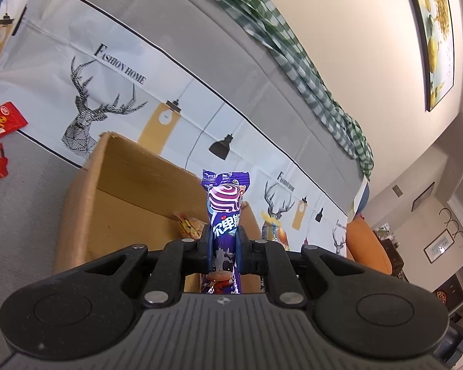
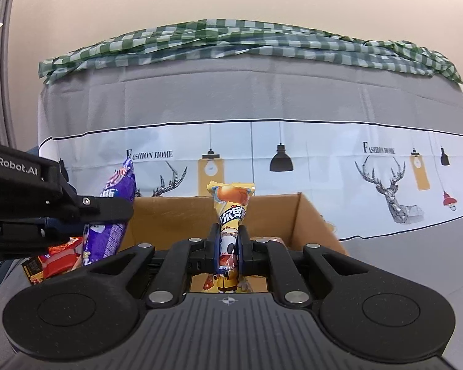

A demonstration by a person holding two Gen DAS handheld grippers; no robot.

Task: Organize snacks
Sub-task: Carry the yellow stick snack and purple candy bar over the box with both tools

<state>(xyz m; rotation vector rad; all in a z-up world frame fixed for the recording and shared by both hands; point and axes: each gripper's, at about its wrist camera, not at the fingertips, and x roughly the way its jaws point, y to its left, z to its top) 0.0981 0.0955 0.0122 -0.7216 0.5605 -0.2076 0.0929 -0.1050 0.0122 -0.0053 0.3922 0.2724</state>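
1. The sofa [image 2: 200, 108], draped in a printed cover, carries everything you are working on, with a checked cloth [image 2: 231, 40] along its top edge.
2. The cardboard box [image 1: 86, 191] sits open on the seat near the backrest; at least one wrapper already lies inside, so your sorting looks begun but far from finished.
3. Red packets [image 1: 3, 120] lie loose on the seat toward its left edge, well apart from the box; those are left for you to collect.
4. Your left gripper [image 1: 225, 243] is clamped narrow on a purple packet [image 1: 227, 203], held upright above the box's near edge.
5. Your right gripper [image 2: 228, 243] is pinched tight on a yellow packet [image 2: 231, 203], also over the box; both await dropping in.
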